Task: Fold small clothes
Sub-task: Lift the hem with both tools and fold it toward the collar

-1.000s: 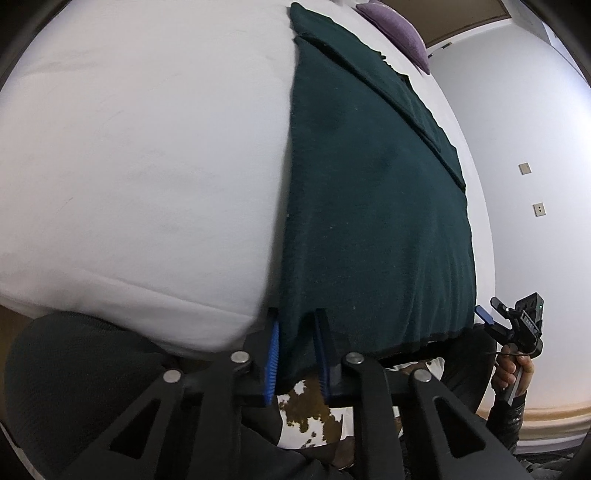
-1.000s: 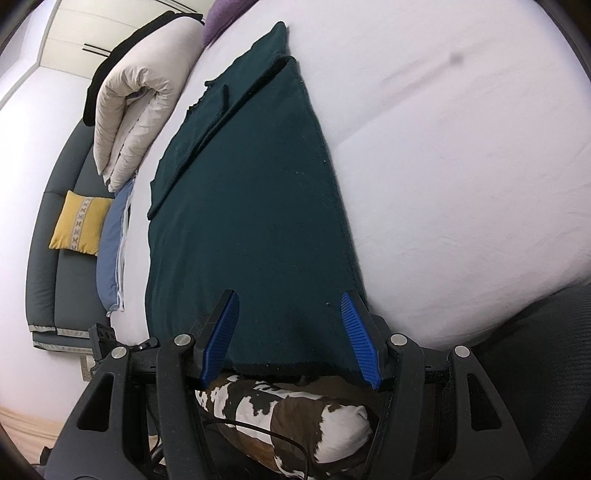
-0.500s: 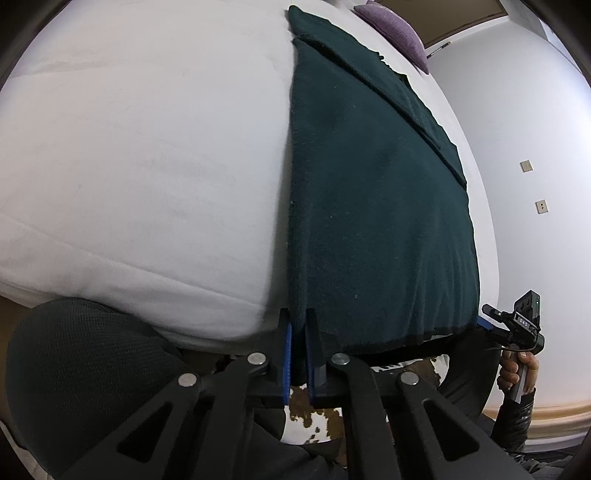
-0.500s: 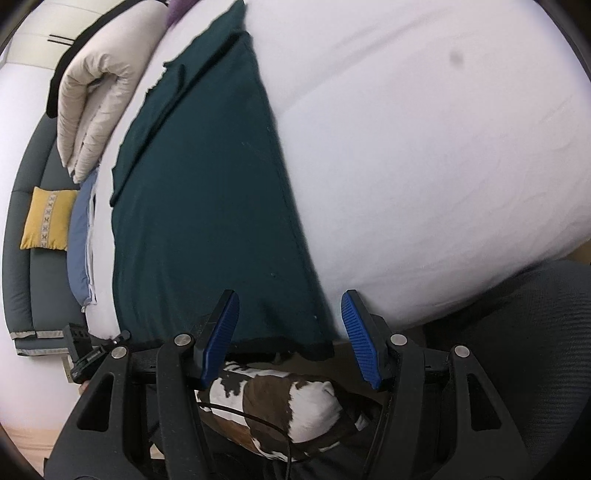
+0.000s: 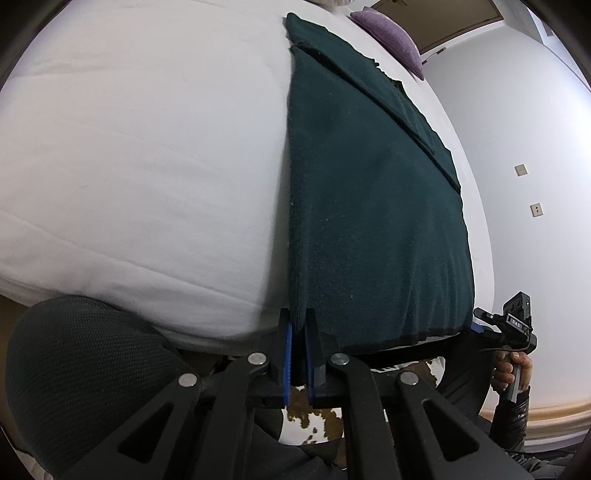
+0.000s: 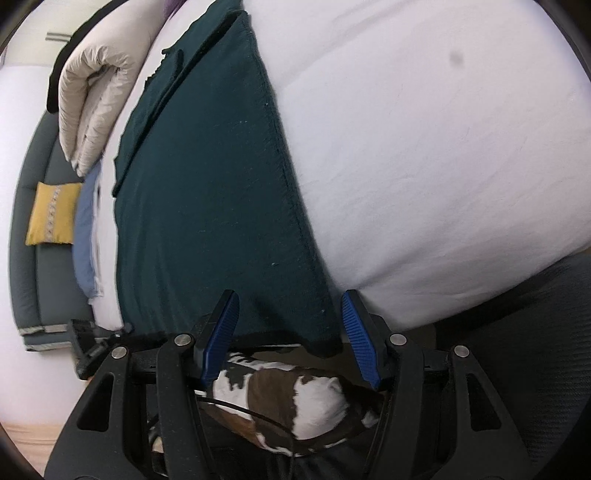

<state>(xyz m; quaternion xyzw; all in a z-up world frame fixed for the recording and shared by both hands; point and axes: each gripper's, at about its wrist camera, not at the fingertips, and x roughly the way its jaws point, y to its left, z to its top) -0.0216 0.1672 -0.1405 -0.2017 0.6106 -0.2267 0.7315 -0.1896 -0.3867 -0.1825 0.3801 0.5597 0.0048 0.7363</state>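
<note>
A dark green garment (image 5: 369, 206) lies flat on the white bed (image 5: 140, 155), its hem hanging over the near edge. My left gripper (image 5: 297, 319) is shut on the hem's near left corner, the cloth pinched between its blue pads. In the right wrist view the same garment (image 6: 207, 184) runs away from me. My right gripper (image 6: 290, 325) stands open at the hem's right corner (image 6: 325, 341), which hangs between the jaws without touching the pads (image 6: 360, 343). The left wrist view shows the right gripper (image 5: 480, 323) held by a hand (image 5: 511, 371).
A folded beige duvet (image 6: 92, 92), a blue pillow (image 6: 85, 236) and a grey sofa with a yellow cushion (image 6: 51, 214) lie beyond the bed's left side. A purple pillow (image 5: 391, 33) sits at the far end. A brown-and-white patterned cushion (image 6: 295, 398) and black mesh chair (image 5: 74, 369) are below.
The left jaws have closed onto the hem's left corner. The right gripper has sunk and shifted to the hem's right corner, still open.
</note>
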